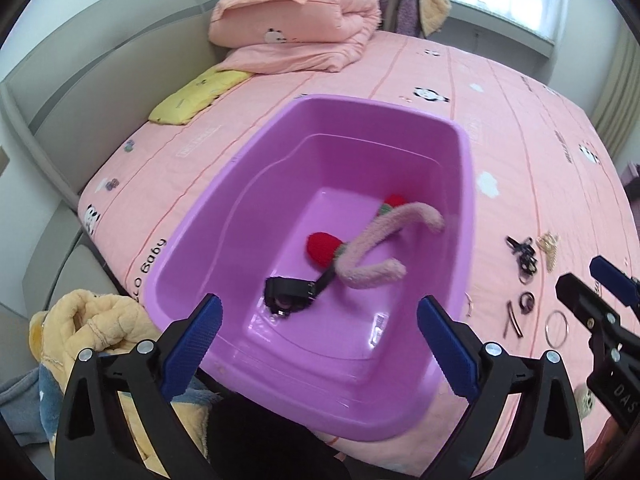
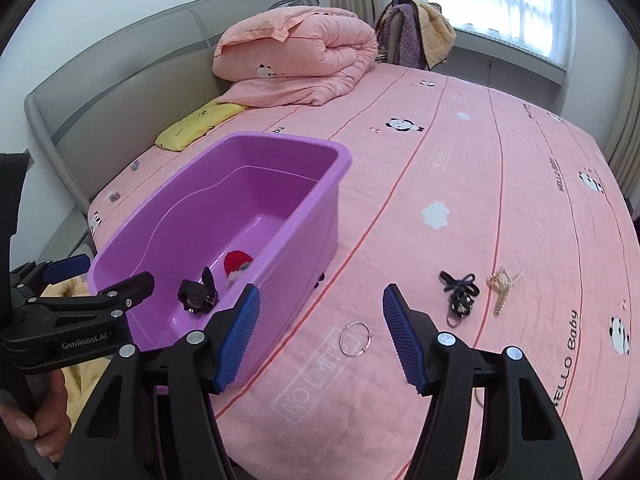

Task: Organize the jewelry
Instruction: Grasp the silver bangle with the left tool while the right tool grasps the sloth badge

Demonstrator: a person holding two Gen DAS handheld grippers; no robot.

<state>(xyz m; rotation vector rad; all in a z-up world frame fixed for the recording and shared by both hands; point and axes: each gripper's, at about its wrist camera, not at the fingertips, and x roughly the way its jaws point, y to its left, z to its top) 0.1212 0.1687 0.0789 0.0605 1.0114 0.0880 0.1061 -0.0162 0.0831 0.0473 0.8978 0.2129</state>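
Observation:
A purple plastic tub [image 1: 224, 184] stands on the pink bed sheet. Inside it lie a pink fuzzy band with red knitted berries [image 1: 376, 248] and a black strap [image 1: 292, 292]. My left gripper [image 1: 319, 320] hangs open over the tub's near end, holding nothing. To the tub's right, loose pieces rest on the sheet: a silver ring [image 2: 355, 338], black bow ties [image 2: 460, 292], a gold claw clip [image 2: 503, 286] and a thin brown clip [image 1: 514, 320]. My right gripper [image 2: 321, 300] is open and empty above the sheet, between the tub [image 2: 280, 140] and the ring.
A folded pink quilt [image 2: 296, 52] and a yellow pillow [image 2: 192, 128] lie against the grey headboard [image 2: 104, 80]. A yellow plush garment [image 1: 92, 320] is bunched off the bed's near left corner. A chair draped with clothes [image 2: 412, 36] stands by the window.

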